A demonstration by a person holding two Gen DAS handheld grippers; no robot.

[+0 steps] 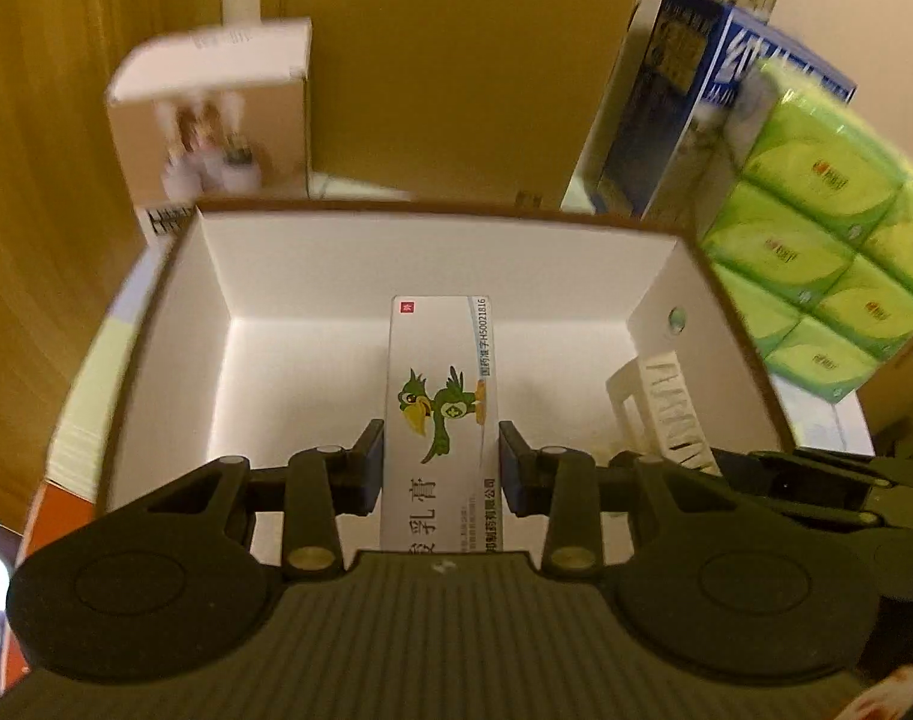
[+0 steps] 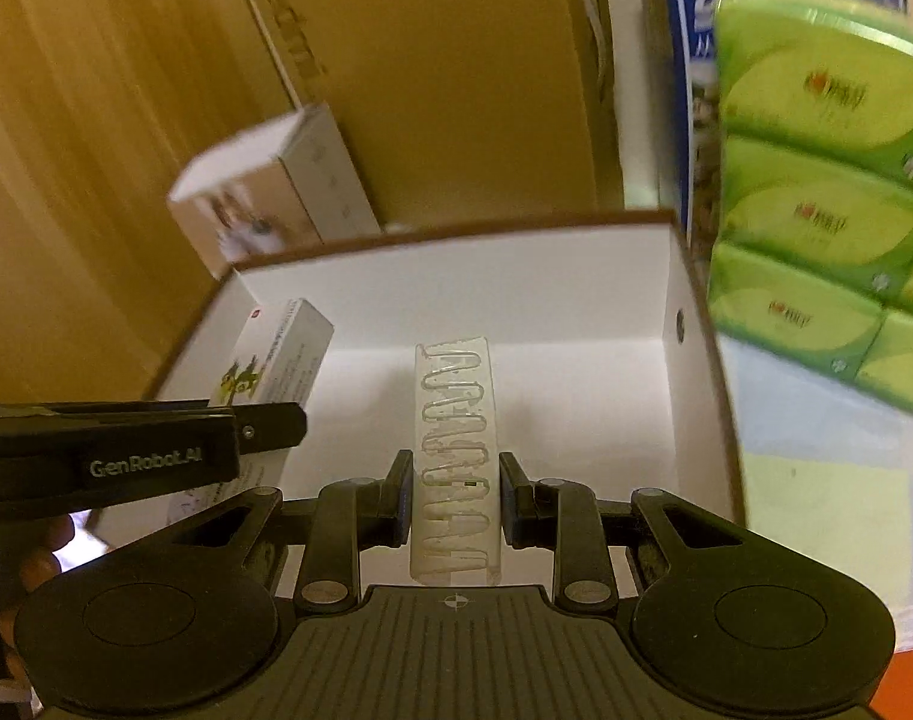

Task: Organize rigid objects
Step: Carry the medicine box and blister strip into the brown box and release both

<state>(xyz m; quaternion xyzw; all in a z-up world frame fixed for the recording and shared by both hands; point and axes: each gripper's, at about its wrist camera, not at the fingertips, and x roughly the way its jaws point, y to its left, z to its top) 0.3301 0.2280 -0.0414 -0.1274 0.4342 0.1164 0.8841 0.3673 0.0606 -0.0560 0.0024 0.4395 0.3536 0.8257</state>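
Clamping a white medicine carton (image 1: 438,414) between its blue pads, the left gripper (image 1: 440,462) holds it over the open white box (image 1: 432,252) with a brown rim. The carton shows a green cartoon bird, a small red square at its far end, large characters "乳膏" near the jaws, and a side strip reading "国药准字H50021816". The right gripper (image 2: 455,495) is closed on a clear ribbed plastic strip (image 2: 456,450), whose raised wavy pattern runs along its length; it too hangs over the box's white floor. In the right wrist view the left gripper's black side carries the words "GenRobot.AI", with the carton (image 2: 276,354) poking out past it. Behind the box stands a large brown cardboard carton (image 2: 456,90) printed "Redmi", beside a small blurred white-topped box (image 2: 264,192). To the right sit green tissue packs (image 2: 816,180) with a red logo too blurred to read, and a blue package (image 1: 666,114) behind them.
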